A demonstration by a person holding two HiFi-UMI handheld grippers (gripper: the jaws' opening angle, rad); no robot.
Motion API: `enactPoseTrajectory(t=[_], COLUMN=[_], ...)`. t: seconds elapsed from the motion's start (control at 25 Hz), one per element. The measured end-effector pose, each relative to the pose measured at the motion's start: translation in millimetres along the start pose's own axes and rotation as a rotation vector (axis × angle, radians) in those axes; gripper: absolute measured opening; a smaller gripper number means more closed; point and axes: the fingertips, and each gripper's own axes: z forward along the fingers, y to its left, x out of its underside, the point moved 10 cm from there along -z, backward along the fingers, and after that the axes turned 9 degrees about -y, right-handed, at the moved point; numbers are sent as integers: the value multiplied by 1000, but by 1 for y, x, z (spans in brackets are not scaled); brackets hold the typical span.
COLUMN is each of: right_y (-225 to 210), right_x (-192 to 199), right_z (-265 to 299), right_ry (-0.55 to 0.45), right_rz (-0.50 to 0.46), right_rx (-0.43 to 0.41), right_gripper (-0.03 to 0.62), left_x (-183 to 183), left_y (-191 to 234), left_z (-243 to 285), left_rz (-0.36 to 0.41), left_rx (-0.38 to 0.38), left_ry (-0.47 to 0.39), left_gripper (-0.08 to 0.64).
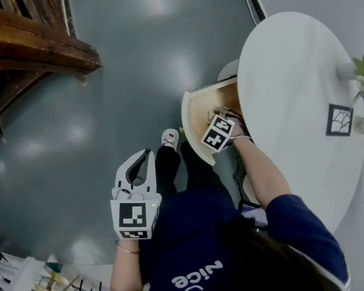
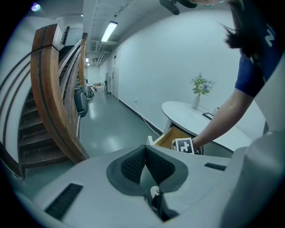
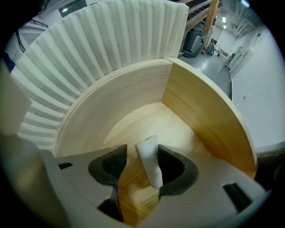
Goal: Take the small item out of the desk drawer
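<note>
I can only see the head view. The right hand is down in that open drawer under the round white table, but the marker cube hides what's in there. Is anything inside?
Observer: Yes. The right gripper view shows a small white piece on the wooden bottom of the drawer, between the right tongs.
Visitor: Have they grabbed it?
Observer: No. The tongs stand apart; the piece sits against one pad, with bare wood showing before the other.
Visitor: And the left tongs?
Observer: Their pads meet with nothing between, as the left gripper view shows.
</note>
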Motion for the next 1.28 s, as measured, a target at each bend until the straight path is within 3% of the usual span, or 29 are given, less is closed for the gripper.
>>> enactPoseTrajectory(t=[0.24, 0.6, 0.72, 0.96, 1.28], right_y=[-5, -6, -6, -7, -4], right_x=[9, 4, 0, -8, -23], right_z=[8, 13, 10, -2, -27], right_ry=[42, 45, 20, -56, -137], right_rz=[-48, -47, -4, 181, 254], right_rx=[23, 27, 48, 100, 141], right_gripper=[195, 146, 141, 138, 137], left_x=[-4, -3, -5, -14, -18], left_y=[-2, -1, -3, 0, 3], left_z=[-1, -2, 0, 1, 3], left_rz=[-18, -16, -23, -59, -58], left_rx=[-2, -12, -12, -1, 27], left_ry=[-2, 3, -7, -47, -68], left_gripper=[3, 3, 3, 3, 3])
